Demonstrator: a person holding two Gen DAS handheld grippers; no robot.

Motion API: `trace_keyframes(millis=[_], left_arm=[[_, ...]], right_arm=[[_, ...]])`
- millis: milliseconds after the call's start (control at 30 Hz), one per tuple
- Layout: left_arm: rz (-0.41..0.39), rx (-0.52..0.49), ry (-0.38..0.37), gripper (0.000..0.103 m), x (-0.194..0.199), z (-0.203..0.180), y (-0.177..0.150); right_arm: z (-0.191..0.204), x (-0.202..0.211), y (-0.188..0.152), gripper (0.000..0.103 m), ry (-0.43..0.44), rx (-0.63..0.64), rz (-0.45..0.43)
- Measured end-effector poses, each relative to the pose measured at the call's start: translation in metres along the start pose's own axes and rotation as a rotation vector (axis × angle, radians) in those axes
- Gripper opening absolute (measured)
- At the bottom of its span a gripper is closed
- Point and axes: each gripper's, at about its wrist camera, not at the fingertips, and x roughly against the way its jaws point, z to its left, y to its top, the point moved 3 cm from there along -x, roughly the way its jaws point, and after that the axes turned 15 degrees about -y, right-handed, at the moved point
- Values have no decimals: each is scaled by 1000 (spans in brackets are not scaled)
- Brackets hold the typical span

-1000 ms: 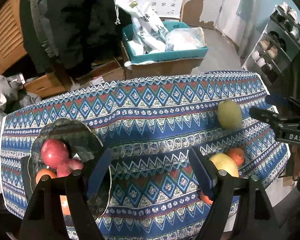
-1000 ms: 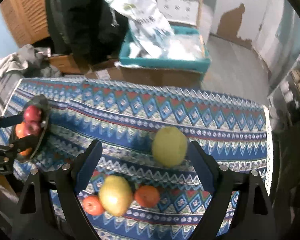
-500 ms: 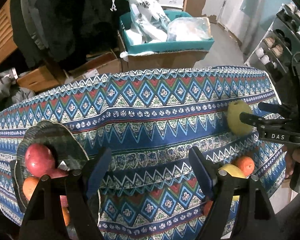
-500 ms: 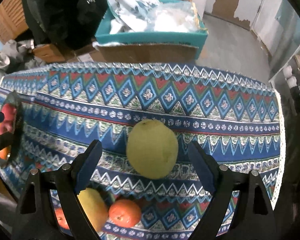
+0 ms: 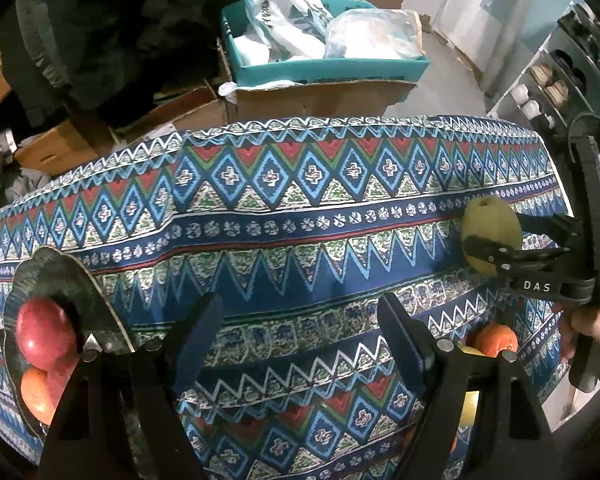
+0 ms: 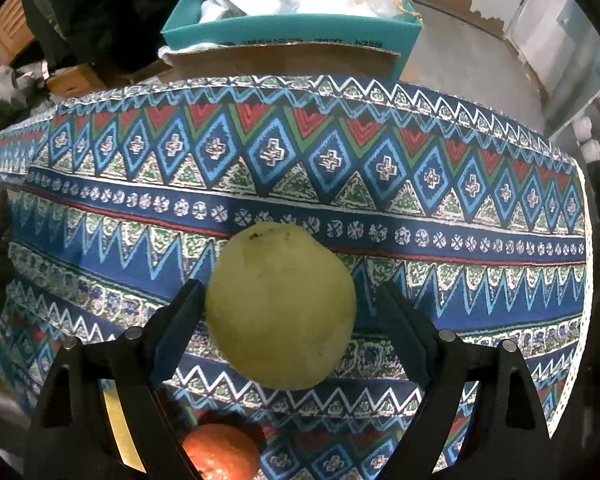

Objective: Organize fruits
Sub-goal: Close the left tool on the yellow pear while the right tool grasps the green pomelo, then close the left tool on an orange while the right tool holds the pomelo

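Your two handheld rigs look like twins: each one's a matte black plastic two-finger gripper, the left gripper [image 5: 300, 340] and the right gripper [image 6: 288, 320], with chunky angular arms that end in flat dark-blue rubbery pads [image 5: 196, 340] and a pair of round silver pivot pins [image 5: 445, 345] on each side. From the left wrist view you can see the right rig side-on, and there's a white "DAS" marking [image 5: 537, 286] printed on its black body plus a thin black cable [image 5: 580, 120] looping up behind it. Your hand [image 5: 592, 344] on its handle is bare, no glove or sleeve showing.
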Motion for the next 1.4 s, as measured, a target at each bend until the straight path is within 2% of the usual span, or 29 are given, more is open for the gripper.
trace_keyframes(millis=[100,167,233,433,600,933,1100,1300,1400], left_arm=[[6,-8,-2,81,-4,-4,0],[7,-12,-5,81,-5,-6,-1],[6,-17,-7,81,-4,-9,-1],[2,-27,-8,81,0,-14,-5],[3,-32,-20,81,6,-19,-16],[34,-48,-66,81,12,-37,-55],[38,-35,-97,81,15,-42,-72],[53,-81,-102,81,14,-57,-93],[62,-86,-134,81,13,-66,-101]], right_arm=[[-2,-4,1,87,13,-6,-4],[-1,-6,2,82,26,-3,-5],[1,-7,1,72,59,-3,3],[5,-4,-2,72,38,-7,-5],[-1,13,-18,72,42,-40,-18],[-17,57,-48,72,35,-75,-56],[-29,80,-73,72,30,-99,-68],[-34,90,-93,72,39,-139,-67],[-37,94,-103,72,43,-159,-66]])
